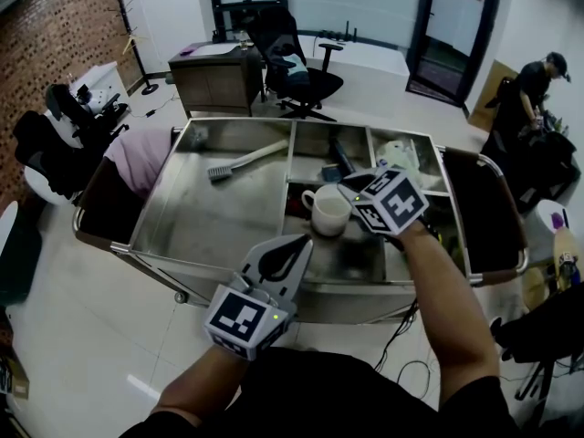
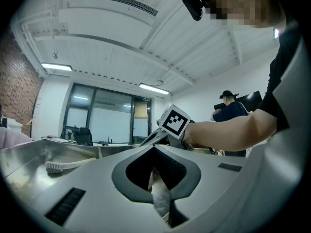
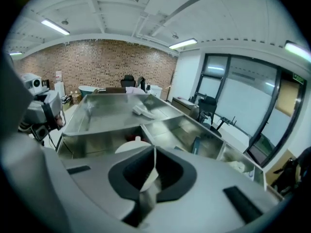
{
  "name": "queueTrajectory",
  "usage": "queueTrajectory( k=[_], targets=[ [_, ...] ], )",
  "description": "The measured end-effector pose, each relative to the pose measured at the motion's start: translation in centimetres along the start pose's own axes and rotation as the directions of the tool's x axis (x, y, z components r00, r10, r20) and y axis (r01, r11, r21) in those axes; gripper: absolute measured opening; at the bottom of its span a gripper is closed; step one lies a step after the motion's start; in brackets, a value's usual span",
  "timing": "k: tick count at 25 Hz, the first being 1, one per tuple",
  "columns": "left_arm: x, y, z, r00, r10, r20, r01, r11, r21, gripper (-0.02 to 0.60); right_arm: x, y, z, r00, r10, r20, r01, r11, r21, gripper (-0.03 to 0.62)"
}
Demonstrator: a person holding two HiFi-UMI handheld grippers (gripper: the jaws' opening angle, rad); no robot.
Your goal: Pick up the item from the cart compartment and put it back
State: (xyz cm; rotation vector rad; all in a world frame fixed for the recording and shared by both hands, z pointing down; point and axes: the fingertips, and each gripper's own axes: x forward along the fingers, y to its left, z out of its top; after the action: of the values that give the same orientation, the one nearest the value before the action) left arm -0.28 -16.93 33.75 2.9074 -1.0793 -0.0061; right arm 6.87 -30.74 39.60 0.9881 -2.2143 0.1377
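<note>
A white mug (image 1: pixel 327 215) stands in the middle front compartment of the steel cart (image 1: pixel 146 217). My right gripper (image 1: pixel 354 192) reaches down to the mug's right rim. In the right gripper view the jaws of my right gripper (image 3: pixel 154 152) stand nearly together with a thin white strip of the mug (image 3: pixel 127 147) pinched between them. My left gripper (image 1: pixel 294 247) hovers over the cart's front edge, shut and empty. In the left gripper view the tips of my left gripper (image 2: pixel 154 148) meet with nothing between them.
A white brush (image 1: pixel 239 163) lies in the large left compartment. A dark item (image 1: pixel 339 158) and a white crumpled thing (image 1: pixel 400 153) sit in the back compartments. A pink cloth (image 1: pixel 137 158) hangs at the cart's left. An office chair (image 1: pixel 297 62) and a person (image 1: pixel 534 89) are beyond.
</note>
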Motion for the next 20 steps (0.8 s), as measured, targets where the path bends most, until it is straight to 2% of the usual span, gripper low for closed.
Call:
queueTrajectory(
  k=[1,5,14,20],
  targets=[
    [0.0,0.0,0.0,1.0,0.0,-0.001,0.0,1.0,-0.001,0.0,-0.3,0.1,0.2,1.0,-0.002,0.026,0.001,1.0,0.015,0.011],
    [-0.1,-0.2,0.2,1.0,-0.002,-0.002,0.002,1.0,-0.002,0.0,-1.4,1.2,0.8,0.996,-0.007,0.092,0.004,0.999,0.039,0.011],
    [-0.2,-0.6,0.4,1.0,-0.011,0.004,0.011,1.0,0.011,0.0,-3.3,2.6,1.4,0.986,-0.007,0.169,-0.006,0.997,0.078,0.011],
    [-0.3,-0.7,0.4,1.0,-0.012,0.002,0.012,1.0,0.011,0.0,-5.7,3.3,2.7,0.962,-0.024,0.272,-0.008,0.993,0.114,0.011]
  ],
)
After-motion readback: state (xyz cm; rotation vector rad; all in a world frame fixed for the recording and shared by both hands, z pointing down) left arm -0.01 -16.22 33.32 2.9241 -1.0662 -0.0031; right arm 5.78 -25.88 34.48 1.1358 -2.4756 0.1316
